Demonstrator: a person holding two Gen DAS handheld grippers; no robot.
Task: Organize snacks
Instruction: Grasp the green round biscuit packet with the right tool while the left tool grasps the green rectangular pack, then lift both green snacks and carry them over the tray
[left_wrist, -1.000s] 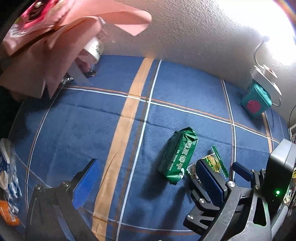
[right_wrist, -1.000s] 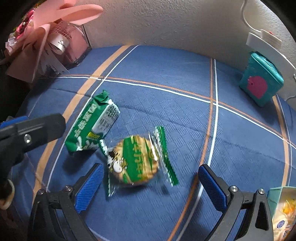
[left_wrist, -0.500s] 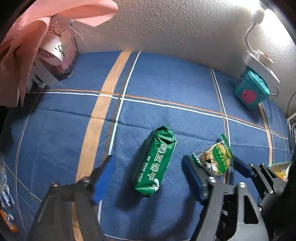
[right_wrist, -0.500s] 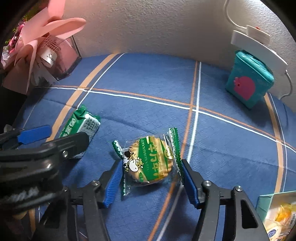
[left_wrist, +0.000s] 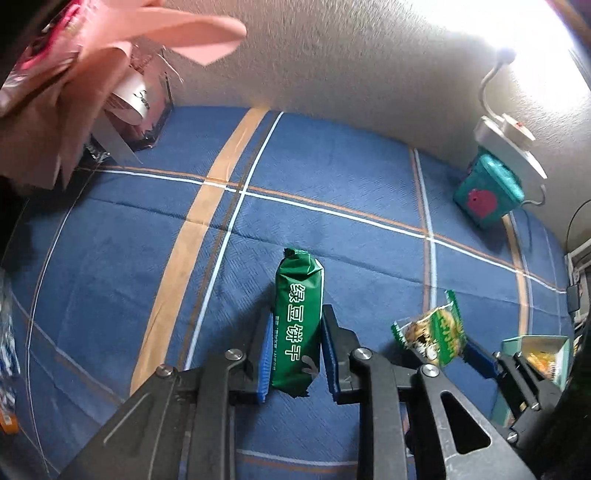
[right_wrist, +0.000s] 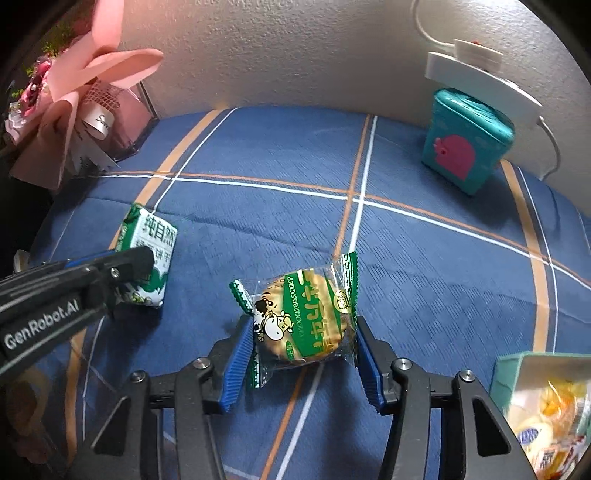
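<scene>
The left gripper (left_wrist: 297, 360) clamps the long green foil biscuit pack (left_wrist: 298, 321) lengthwise on the blue plaid cloth (left_wrist: 332, 184), while the right gripper's (right_wrist: 301, 363) jaws are closing around the round green-and-clear wrapped cookie (right_wrist: 304, 319) (pads apparently touching its wrapper), presumably to carry both to the teal snack box (right_wrist: 513, 373).

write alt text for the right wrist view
The right claw is closing on a round biscuit packet over a blue plaid cloth. At left, the left claw holds a green biscuit pack.

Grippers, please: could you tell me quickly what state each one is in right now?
Left gripper: shut on the green biscuit pack.
Right gripper: closing on the round cracker packet, pads touching its wrapper.
</scene>
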